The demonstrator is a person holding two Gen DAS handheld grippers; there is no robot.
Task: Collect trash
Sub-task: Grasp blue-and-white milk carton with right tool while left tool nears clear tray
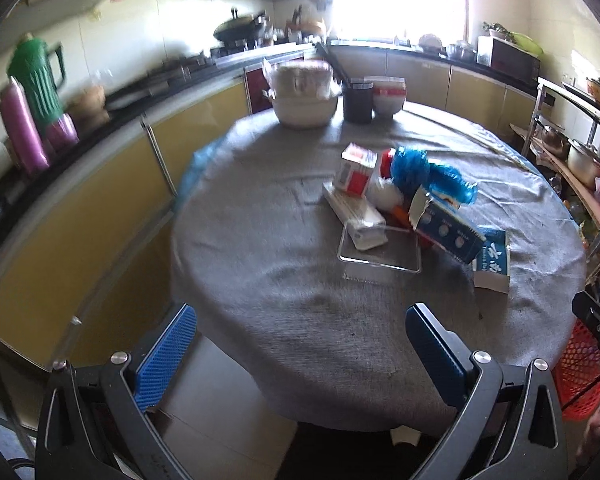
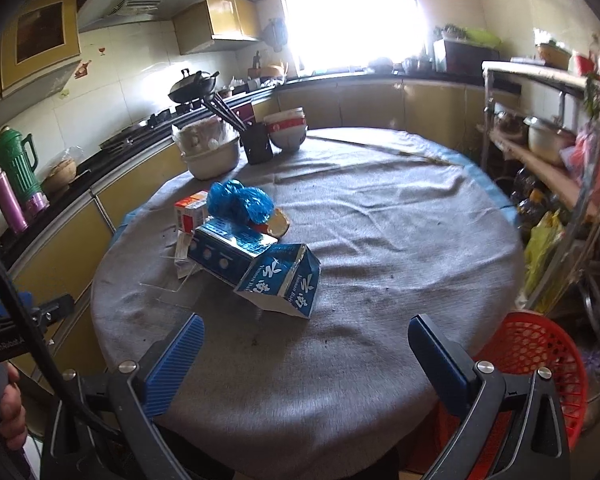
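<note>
Both grippers, left (image 1: 300, 344) and right (image 2: 306, 354), hover wide open and empty over a cloth-covered table (image 2: 380, 240). Cartons (image 2: 280, 284) (one torn) and a blue bag (image 2: 238, 200) lie piled at 11 o'clock, a red basket (image 2: 536, 356) at 4.

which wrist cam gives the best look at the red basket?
Right wrist: the red basket shows its rim and mesh wall beside the table, partly behind a finger. Left wrist catches only a sliver at the frame edge.
</note>
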